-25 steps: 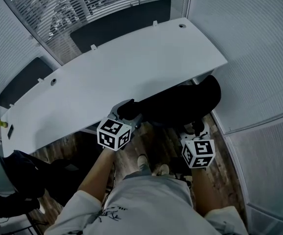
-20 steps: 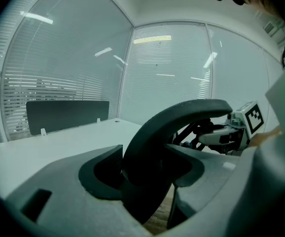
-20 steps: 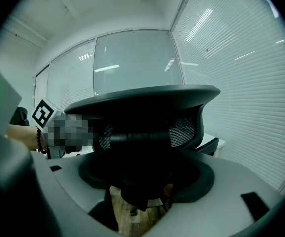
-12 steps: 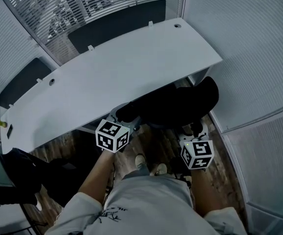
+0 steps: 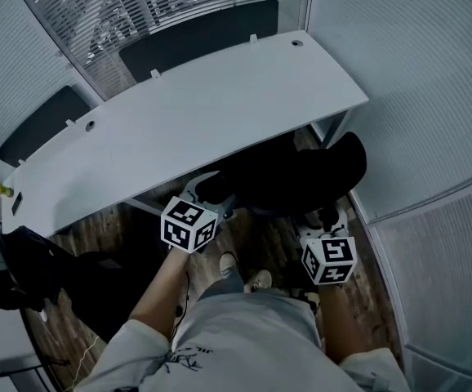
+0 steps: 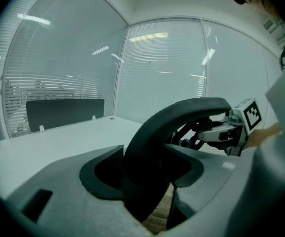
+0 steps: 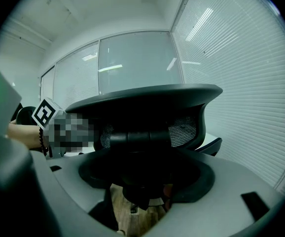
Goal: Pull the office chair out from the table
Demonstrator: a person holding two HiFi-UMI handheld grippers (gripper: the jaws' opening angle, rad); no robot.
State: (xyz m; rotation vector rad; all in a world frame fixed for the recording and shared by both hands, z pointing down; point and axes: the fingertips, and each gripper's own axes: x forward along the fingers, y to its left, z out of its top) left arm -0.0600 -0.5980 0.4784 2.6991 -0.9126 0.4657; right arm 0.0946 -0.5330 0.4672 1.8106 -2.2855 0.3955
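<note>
- Well to the left of the left gripper's jaws, a black shape (image 5: 32,272) sits on the wood floor (image 5: 260,239). What it is cannot be told.
- Ahead of both pairs of jaws stretches the white table (image 5: 187,121). 2 dark panels (image 5: 199,35) stand along its far edge, with a glass wall (image 5: 138,6) hung with blinds beyond them.
- The left gripper (image 5: 213,193) points toward the table, its marker cube (image 5: 189,223) at the near end and the person's forearm (image 5: 158,288) behind it.
- Its jaws stand wide and clamp the curved black rim at the left end of the office chair (image 6: 182,110). The rim rises between the 2 pads and touches both. These jaws have just been closing a little on it.
- The office chair (image 5: 301,174) spans the gap from one pair of jaws to the other. Its forward part lies under the table's near edge, and its back is on the person's side.
- Behind the jaws, between the 2 grippers, the person's 2 shoes (image 5: 229,264) rest on the floor.
- The right gripper (image 5: 324,219) sits at the right end of the chair's back. Its jaws also stand wide, and a dark lower part of the chair's back fills the gap from pad to pad. The mesh back and its top rim rise just ahead.
- To the right of the right jaws runs a pale ribbed wall (image 5: 432,96).
</note>
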